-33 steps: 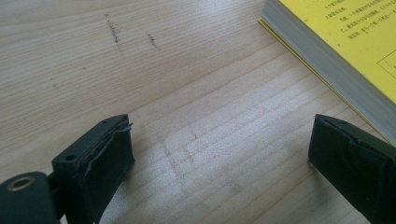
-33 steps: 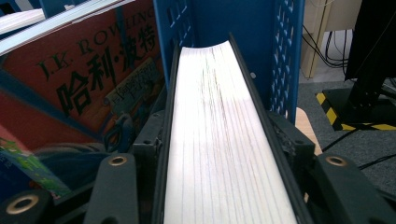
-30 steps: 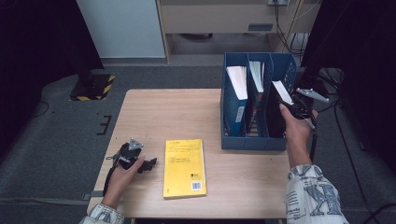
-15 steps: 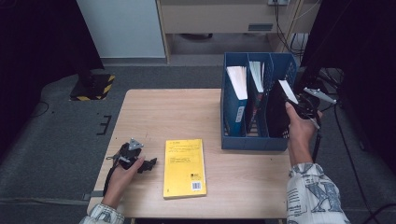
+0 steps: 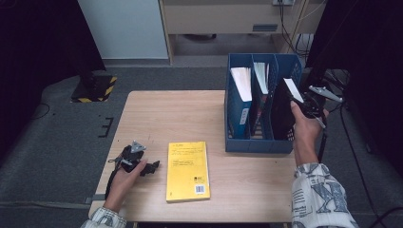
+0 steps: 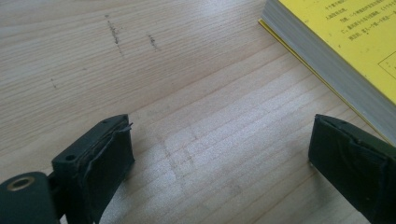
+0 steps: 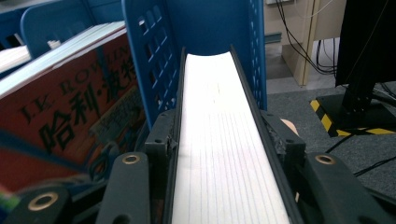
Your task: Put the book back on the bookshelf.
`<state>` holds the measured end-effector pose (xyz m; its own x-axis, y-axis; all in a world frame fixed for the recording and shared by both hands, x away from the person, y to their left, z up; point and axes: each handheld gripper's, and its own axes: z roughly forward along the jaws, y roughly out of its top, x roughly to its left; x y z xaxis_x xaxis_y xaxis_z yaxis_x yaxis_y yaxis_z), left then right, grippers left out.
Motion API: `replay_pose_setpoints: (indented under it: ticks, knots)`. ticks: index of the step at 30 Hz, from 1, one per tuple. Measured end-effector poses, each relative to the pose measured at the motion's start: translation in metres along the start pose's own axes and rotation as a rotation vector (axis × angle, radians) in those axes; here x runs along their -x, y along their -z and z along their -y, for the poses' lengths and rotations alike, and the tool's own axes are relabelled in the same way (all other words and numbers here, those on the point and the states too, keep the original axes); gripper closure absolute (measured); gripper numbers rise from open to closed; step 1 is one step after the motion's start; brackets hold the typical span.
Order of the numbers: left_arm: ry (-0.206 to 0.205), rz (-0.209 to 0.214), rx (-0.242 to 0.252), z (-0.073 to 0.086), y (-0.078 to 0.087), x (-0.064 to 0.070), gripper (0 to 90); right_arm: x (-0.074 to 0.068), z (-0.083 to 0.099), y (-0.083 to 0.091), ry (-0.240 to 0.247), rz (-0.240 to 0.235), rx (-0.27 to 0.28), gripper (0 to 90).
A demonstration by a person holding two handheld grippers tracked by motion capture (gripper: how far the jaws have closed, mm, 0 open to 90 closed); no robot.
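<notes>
High view: black book (image 5: 281, 110) lower in file rack (image 5: 259, 143)

yellow book (image 5: 187, 170) mid-table, blue file rack (image 5: 259, 141) right

the left gripper (image 6: 219, 163) is hovering low over the wooden table (image 6: 187, 70), its two black jaws standing wide apart with bare wood between them. a yellow book (image 6: 345, 42) is lying flat at the upper right, its grey page edge running just beside the right-hand jaw.
</notes>
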<state>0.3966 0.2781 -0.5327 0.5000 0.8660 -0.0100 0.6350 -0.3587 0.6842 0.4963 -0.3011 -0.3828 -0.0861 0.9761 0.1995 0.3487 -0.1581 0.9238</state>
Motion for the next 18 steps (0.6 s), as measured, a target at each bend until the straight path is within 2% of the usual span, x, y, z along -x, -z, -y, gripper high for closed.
replay_pose_setpoints:
  ticks: [10, 12, 18]
  knots:
    - [0.003, 0.005, 0.002, 0.000, 0.000, -0.001, 5.7, -0.001, -0.001, -0.023, 0.011, 0.026, -0.015, 53.2]
    - [0.004, 0.006, 0.002, 0.000, 0.000, -0.001, 5.8, -0.002, -0.001, -0.027, 0.028, 0.028, -0.015, 53.2]
    - [0.001, 0.006, 0.000, -0.001, 0.000, -0.001, 5.8, -0.005, -0.001, -0.028, 0.043, 0.042, -0.022, 52.8]
